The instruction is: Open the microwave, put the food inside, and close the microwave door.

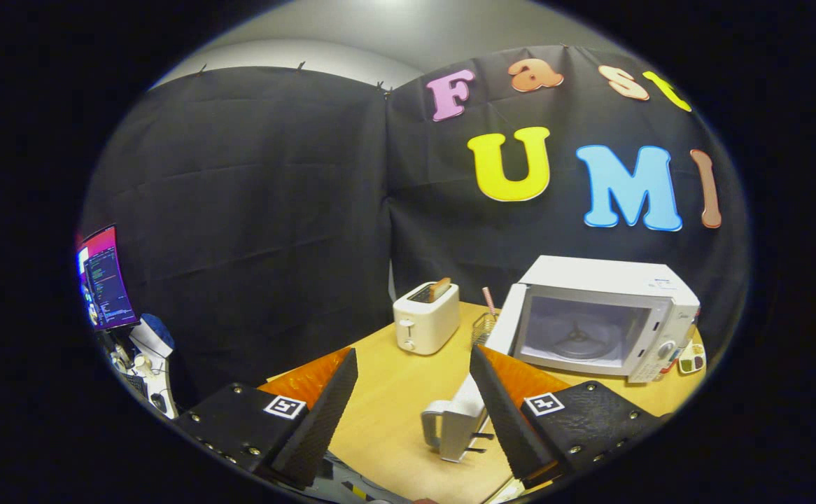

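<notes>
Two fingers: I am seeing the gripper [413, 392] with its jaws standing wide apart, gripping nothing, hanging over bare table [387, 413].
Microwave: the microwave [600, 318] is sitting on the table beyond the right finger, well ahead of it.
Door: the microwave door [465, 409] is hanging open, swung out toward me; its handle end is showing between the jaws, right beside the right finger's inner face.
Cavity: the open chamber is showing a turntable ring [576, 336] inside; I am seeing no food in it.
Toaster: a toaster [425, 316] is standing ahead of the jaws, between them and left of the microwave, with a slice of toast [440, 287] sticking up from a slot.
Basket: a small wire basket [483, 325] is sitting between toaster and microwave; I cannot tell what it holds.
Monitor: a lit screen [106, 278] is glowing far off beyond the left finger.
</notes>
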Available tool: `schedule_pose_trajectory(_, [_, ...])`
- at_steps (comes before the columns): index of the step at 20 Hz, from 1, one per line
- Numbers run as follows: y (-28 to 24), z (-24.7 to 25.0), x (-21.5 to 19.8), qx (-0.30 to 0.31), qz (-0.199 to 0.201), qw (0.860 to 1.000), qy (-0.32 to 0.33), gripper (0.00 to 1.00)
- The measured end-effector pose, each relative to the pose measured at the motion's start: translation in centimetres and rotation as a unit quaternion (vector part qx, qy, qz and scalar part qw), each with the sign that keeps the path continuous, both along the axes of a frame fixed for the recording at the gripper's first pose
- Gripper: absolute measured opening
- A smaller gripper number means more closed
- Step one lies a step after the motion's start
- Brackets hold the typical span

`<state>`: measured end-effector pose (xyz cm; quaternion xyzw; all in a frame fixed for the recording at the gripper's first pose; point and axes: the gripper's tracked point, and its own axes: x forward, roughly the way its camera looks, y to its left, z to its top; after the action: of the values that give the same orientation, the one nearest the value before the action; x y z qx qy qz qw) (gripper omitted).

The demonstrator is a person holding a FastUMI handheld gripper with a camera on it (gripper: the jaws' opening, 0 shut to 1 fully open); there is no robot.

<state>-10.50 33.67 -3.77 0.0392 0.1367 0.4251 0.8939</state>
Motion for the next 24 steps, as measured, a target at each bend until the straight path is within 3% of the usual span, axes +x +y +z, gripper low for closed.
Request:
schedule_pose_trajectory(10, [-11.3, -7.8, 5.3, -0.088, -0.137, 0.984, 0.067, 0.98])
schedule_pose_trajectory(18, [-17.4, -16.9, 5.0, -0.179, -0.189, 0.954, 0.149, 0.98])
schedule_pose_trajectory(24, [-20.1, -23.6, 2.1, -0.241, -0.191, 0.922, 0.233, 0.98])
